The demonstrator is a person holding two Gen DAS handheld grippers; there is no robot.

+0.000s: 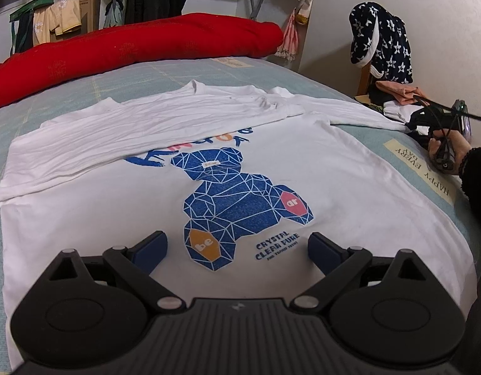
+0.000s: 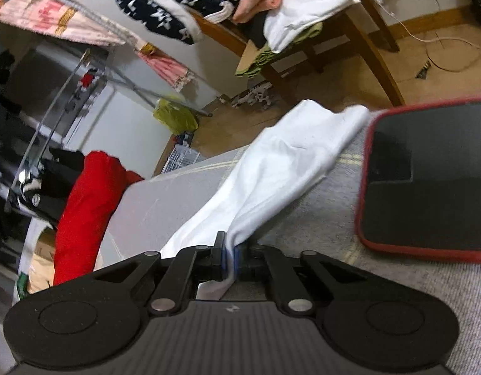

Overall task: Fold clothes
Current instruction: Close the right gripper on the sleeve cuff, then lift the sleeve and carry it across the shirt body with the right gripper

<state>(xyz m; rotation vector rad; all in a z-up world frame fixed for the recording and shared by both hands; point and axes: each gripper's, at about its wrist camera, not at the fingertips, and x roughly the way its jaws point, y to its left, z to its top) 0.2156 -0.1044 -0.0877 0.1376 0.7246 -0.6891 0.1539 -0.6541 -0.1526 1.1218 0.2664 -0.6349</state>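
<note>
on one bed (image 1: 121, 78), one white t-shirt (image 1: 303, 162), two grippers.

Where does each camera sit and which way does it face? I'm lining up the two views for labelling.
Left wrist: on the open left gripper, looking down over the white T-shirt on the bed; shows its own fingers and the right hand.
Right wrist: on the right gripper, shut on the sleeve, facing the chair and the floor.
Shared: T-shirt sleeve, red blanket, star-patterned garment.
</note>
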